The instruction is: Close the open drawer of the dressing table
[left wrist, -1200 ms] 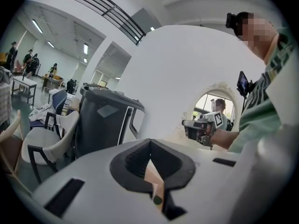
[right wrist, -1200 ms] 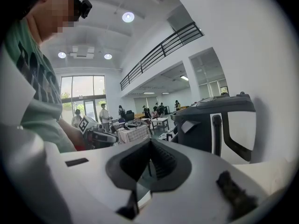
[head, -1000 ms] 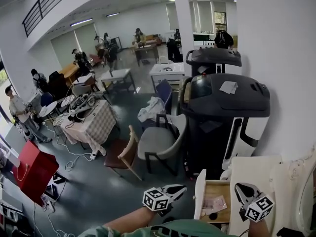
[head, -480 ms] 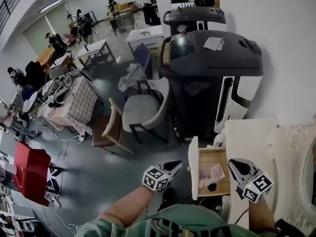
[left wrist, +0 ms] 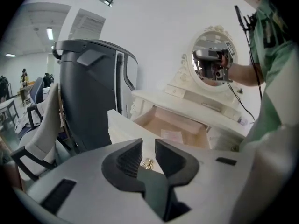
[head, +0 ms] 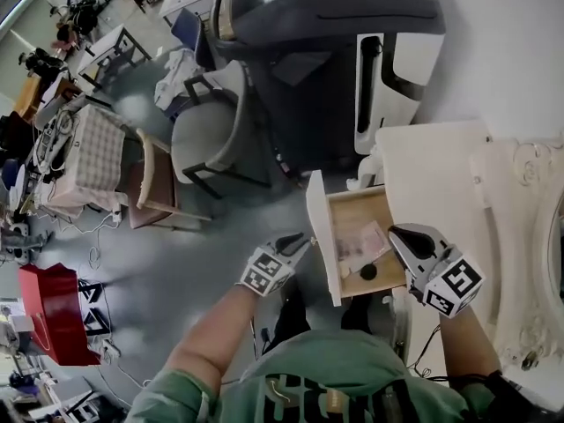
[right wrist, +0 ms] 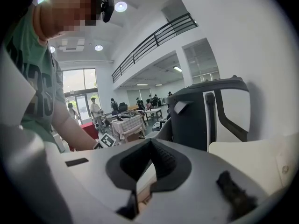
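The cream dressing table [head: 432,161] has its drawer [head: 352,245] pulled out to the left. Inside lie a pinkish paper [head: 361,239] and a small dark round thing [head: 368,271]. My left gripper [head: 300,239] hovers just left of the white drawer front [head: 322,236]. In the left gripper view its jaws [left wrist: 148,146] have just been opening and stand a little apart. Nothing is between them, and the gold knob [left wrist: 148,164] shows beyond the gap. My right gripper [head: 395,233] is shut and empty over the drawer's right end. In the right gripper view its tips [right wrist: 150,143] meet.
A big dark grey machine [head: 326,25] stands right behind the table and drawer. A grey chair [head: 207,135] and a wooden chair [head: 150,192] stand to the left on the grey floor. An oval mirror [left wrist: 212,55] rises at the table's back.
The head view has tipped downward. Both grippers have come down, the left one further, ending beside the drawer front. The drawer stays open.
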The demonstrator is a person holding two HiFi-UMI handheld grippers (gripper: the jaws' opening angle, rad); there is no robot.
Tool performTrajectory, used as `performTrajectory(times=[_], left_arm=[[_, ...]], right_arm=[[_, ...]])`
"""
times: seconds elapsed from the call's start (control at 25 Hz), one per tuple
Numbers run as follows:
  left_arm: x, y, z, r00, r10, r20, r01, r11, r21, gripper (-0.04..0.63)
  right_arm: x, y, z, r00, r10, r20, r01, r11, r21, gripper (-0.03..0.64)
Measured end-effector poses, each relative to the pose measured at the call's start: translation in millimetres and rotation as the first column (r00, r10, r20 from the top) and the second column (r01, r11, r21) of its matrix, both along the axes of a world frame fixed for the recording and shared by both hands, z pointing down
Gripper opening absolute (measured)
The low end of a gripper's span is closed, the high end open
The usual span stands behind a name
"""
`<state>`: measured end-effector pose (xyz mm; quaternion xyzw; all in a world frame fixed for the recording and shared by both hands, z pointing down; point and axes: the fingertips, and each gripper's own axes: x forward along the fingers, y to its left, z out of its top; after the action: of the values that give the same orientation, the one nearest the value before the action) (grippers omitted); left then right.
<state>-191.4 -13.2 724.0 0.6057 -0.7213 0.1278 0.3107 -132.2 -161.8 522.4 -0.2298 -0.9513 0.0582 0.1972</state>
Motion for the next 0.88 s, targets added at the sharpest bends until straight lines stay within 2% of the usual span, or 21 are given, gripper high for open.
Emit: performTrajectory(times=[0.28,0.36,0.52,0.68,0.88], left_arm=[[7.3,-7.5,46.7,0.991,0.131,0.036,-0.127,0.988,-0.088,0.126],[10.8,-7.4,61.6,0.981,0.189,0.050,-0.182,0.975,-0.126,0.141],[17.5,-3.7,90.2,0.950,0.302,0.075,-0.281,0.936,-0.210,0.178],[25.3,-5.8,99.3,0.930,0.351,0.110,-0.320,0.919,-0.230,0.187],[23.9,-16.9,101.1,0.902,0.381,0.206,-0.331,0.913,-0.240,0.187]], right_arm=[[3.8,-2.6,30.7,0.999,0.008,-0.037,-0.009,1.000,-0.022,0.011],[5.4,-2.2,38.7,0.999,0.008,-0.047,-0.010,1.000,-0.030,0.012],[8.1,-1.5,54.2,0.998,0.007,-0.063,-0.009,0.999,-0.045,0.011],[17.8,0.3,69.4,0.996,0.013,-0.091,-0.019,0.998,-0.064,0.012],[26.1,2.8,88.3,0.993,0.020,-0.113,-0.029,0.997,-0.073,0.011]])
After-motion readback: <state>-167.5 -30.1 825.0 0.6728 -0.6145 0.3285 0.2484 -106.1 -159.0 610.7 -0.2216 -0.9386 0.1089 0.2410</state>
